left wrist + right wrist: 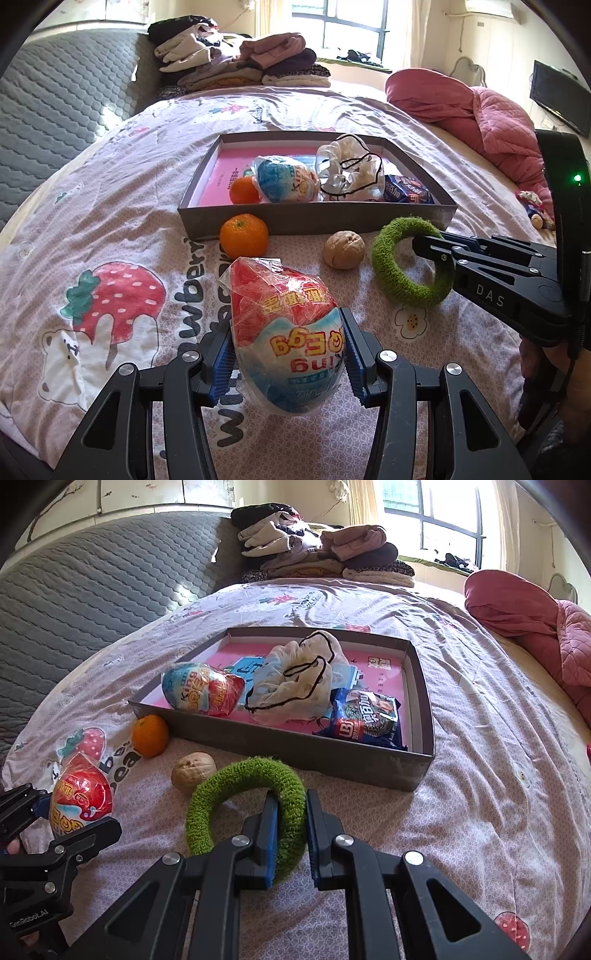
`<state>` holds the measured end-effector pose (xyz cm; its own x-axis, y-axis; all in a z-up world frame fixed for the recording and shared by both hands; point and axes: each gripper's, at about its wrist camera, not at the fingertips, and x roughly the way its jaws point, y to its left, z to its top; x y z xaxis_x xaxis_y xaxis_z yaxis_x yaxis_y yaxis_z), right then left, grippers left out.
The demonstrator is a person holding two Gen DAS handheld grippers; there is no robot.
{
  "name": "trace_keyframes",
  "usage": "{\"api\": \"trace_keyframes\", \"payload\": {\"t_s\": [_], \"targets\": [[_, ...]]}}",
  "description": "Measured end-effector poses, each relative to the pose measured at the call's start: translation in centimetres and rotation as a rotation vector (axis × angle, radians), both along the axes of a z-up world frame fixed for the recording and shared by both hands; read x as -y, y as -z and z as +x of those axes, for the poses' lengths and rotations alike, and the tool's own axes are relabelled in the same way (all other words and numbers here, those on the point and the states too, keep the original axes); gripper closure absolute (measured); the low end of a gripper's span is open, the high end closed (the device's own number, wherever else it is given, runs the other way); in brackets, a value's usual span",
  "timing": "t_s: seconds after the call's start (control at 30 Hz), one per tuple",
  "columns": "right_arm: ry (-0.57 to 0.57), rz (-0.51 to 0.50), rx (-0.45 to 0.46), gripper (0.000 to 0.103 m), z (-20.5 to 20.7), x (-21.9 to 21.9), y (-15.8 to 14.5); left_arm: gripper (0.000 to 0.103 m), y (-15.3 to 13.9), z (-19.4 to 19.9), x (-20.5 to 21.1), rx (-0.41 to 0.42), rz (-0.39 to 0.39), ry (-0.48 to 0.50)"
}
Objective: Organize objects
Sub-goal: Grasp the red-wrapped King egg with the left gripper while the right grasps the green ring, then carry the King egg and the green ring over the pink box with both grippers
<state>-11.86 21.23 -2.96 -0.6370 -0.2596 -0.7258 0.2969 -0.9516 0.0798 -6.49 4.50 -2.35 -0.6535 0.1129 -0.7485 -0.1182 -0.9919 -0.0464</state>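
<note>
I'm gripping the wrapped toy egg [291, 339] in my left gripper [288, 354] and pinching the green scrunchie [255, 801] in my right gripper [288, 834], both low over the bed [480, 775]; I'm aiming to clear the box [295, 744] wall before releasing.

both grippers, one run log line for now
left gripper: shut on egg | right gripper: shut on green ring | box: ahead

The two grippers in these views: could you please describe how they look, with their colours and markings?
Both are matte black, with angular linkage arms, silver round bolts and blue ribbed pads. The right gripper has "DAS" on its side and a green light on its body; the left gripper reads "GenRobot.AI".
</note>
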Motion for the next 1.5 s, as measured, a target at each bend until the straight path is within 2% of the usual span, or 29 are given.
{"api": "trace_keyframes", "payload": {"t_s": [0.63, 1.13, 1.5], "targets": [[-0.01, -0.045, -0.068, 0.089, 0.6, -0.2, -1.9, 0.051, -1.2, -0.4, 0.3, -0.021, -0.011, -0.008], [-0.016, -0.1, -0.199, 0.089, 2.4, -0.8, -5.0, 0.051, -3.9, -0.4, -0.1, -0.089, -0.029, -0.022], [0.012, -0.112, -0.235, 0.089, 2.4, -1.7, -6.1, 0.051, -5.5, -1.7, -0.1, -0.118, -0.02, -0.029]]}}
